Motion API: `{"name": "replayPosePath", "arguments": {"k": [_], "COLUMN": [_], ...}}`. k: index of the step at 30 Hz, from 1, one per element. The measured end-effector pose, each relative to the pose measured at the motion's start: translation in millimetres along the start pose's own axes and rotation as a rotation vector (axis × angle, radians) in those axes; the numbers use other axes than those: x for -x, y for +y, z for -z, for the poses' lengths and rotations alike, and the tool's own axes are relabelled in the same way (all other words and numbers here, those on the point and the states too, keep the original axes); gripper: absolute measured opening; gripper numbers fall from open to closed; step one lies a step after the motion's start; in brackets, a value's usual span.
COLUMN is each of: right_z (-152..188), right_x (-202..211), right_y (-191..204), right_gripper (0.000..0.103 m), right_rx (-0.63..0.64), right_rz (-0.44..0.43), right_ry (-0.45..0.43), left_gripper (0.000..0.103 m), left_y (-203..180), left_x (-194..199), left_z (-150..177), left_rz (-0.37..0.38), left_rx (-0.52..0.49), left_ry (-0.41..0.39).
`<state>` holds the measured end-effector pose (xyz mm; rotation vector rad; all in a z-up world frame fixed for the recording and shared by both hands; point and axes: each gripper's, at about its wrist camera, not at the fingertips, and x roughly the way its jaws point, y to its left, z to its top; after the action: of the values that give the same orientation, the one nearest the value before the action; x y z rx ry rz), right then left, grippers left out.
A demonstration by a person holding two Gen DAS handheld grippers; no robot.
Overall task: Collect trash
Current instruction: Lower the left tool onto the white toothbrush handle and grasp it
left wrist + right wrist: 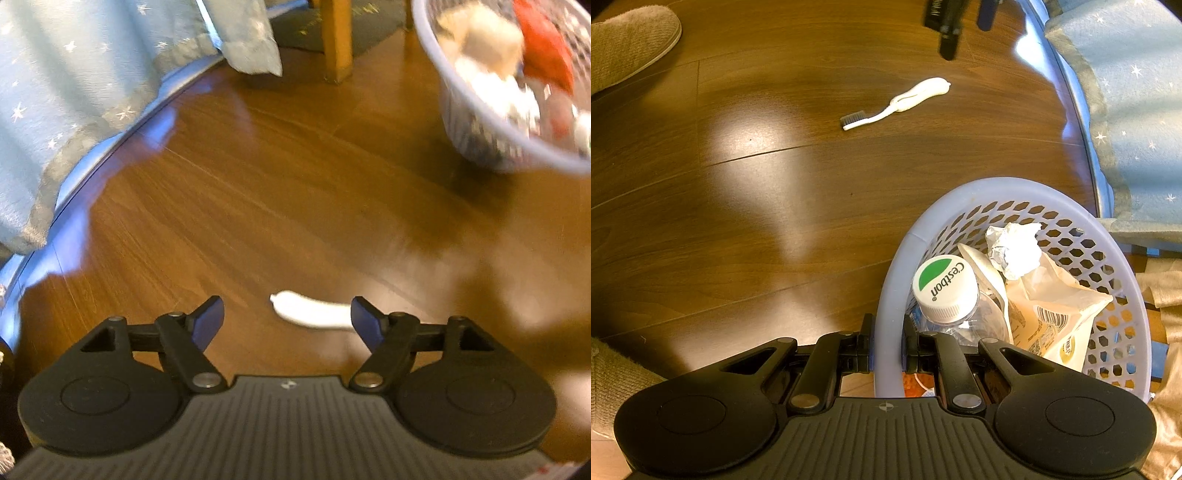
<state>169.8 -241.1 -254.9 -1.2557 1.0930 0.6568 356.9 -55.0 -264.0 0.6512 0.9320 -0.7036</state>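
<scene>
Toothbrush [905, 101] lies flat on floor [757, 221], at 12 o'clock from basket [897, 266], well apart. Light, stiff, smooth plastic; probably slippery. Best hold: thick handle, across width. Left gripper [287, 319] spread wide, empty, handle end between fingers, untouched. Right gripper [888, 345] clamped on basket rim.

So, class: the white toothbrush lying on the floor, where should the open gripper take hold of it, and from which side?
Probably the thick handle end of the toothbrush, from above with the left gripper: it lies flat on the wooden floor, and the neck looks too thin.
</scene>
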Motion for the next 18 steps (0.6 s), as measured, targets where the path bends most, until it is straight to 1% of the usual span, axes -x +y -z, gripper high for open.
{"name": "replayPosePath", "arguments": {"k": [3, 8, 10, 18], "right_z": [0, 0, 0, 1], "right_x": [0, 0, 0, 0], "right_y": [0, 1, 1, 1], "right_gripper": [0.009, 0.009, 0.009, 0.009], "right_rx": [0.001, -0.001, -0.003, -0.007], "right_rz": [0.000, 0.000, 0.001, 0.001], "right_ry": [0.000, 0.000, -0.001, -0.003], "left_gripper": [0.076, 0.076, 0.076, 0.076], "left_y": [-6, -30, -38, -61], "left_x": [-9, -25, -32, -53], "left_z": [9, 19, 21, 32], "left_rz": [0.002, -0.036, -0.035, -0.010], "left_rx": [-0.089, -0.318, -0.394, -0.623], "left_ry": [0.014, 0.025, 0.018, 0.017]}}
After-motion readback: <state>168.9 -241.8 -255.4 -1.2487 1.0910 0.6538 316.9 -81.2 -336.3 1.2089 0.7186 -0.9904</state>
